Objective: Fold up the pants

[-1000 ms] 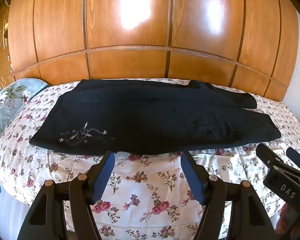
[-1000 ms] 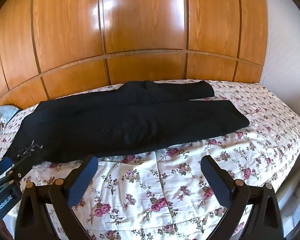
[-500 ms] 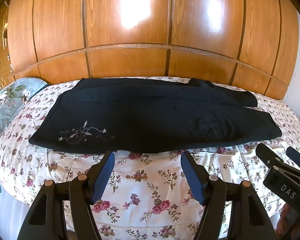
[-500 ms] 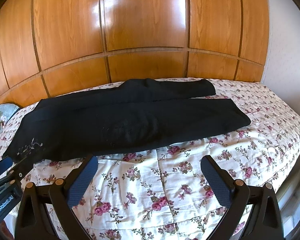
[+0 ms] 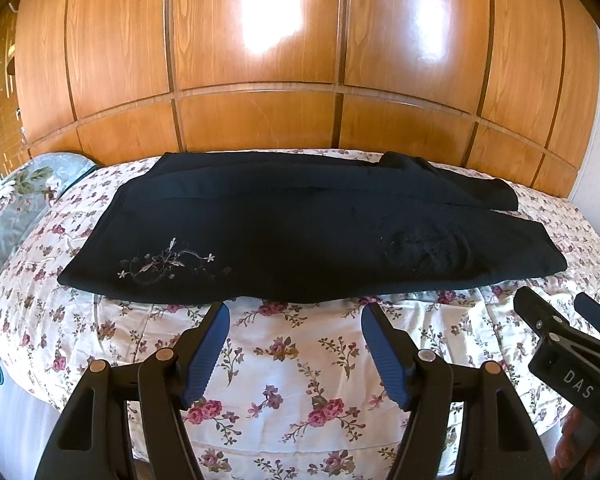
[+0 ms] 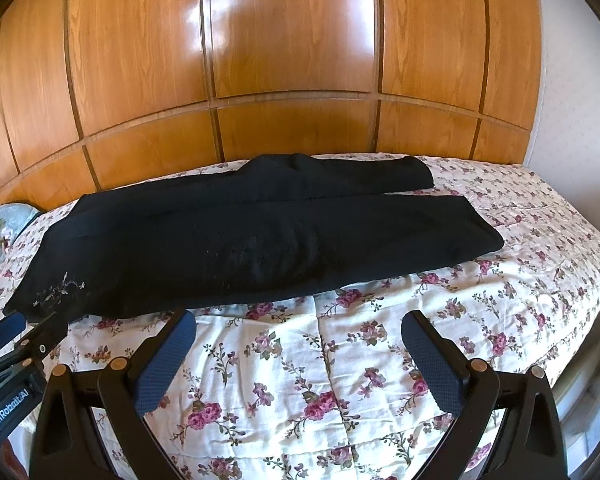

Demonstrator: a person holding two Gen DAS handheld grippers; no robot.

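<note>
The black pants [image 5: 308, 232] lie lengthwise across my bed's floral quilt [image 5: 296, 364], before a glossy wooden panelled wall [image 5: 260, 60] (a blue-grey pillow [image 5: 12, 200] sits at the left). My left gripper [image 5: 294, 344] and right gripper [image 6: 298, 356] hover spread wide, holding nothing.

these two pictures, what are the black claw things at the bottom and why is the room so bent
Each picture comes from a wide-angle camera on a hand-held gripper, which bends the room. One looks along the left gripper, the other along the right gripper. A person holds one in each hand; there is no robot arm. Both are open and hold nothing. Ahead, dark pants lie flat on a floral bedspread, with a wooden wall behind. Each camera also catches the other gripper at its edge.
</note>
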